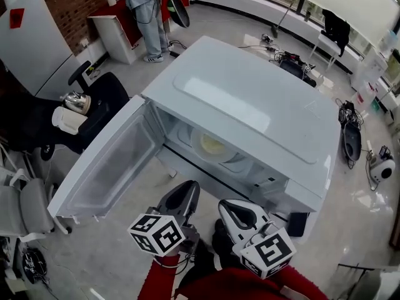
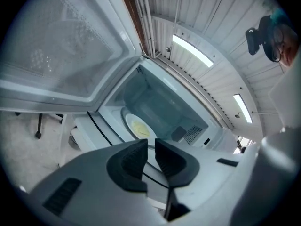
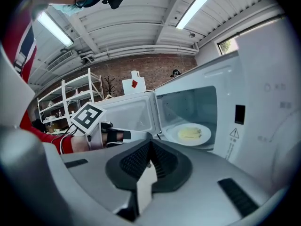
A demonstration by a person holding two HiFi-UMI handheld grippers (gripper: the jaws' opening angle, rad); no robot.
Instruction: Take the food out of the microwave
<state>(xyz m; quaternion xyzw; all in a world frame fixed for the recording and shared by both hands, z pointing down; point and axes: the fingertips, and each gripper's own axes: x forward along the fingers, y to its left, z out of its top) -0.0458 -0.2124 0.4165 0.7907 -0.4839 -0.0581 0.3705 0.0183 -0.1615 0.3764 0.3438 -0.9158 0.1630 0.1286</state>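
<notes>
A white microwave (image 1: 250,99) stands with its door (image 1: 112,161) swung wide open to the left. Inside, a white plate with pale yellow food (image 1: 212,146) lies on the turntable; it also shows as the plate (image 2: 138,127) and the plate (image 3: 190,134) in the gripper views. My left gripper (image 1: 190,187) and right gripper (image 1: 225,205) hover side by side just in front of the opening, outside the cavity. The left gripper (image 2: 151,142) is shut with only a thin slit between its pads. Nothing is held in the shut right gripper (image 3: 150,146).
A black office chair (image 1: 103,99) with a metal kettle (image 1: 76,102) stands left of the door. A person (image 1: 150,17) stands at the back. Cables and devices (image 1: 350,136) lie on the floor at right. Grey chairs (image 1: 19,211) stand at the near left.
</notes>
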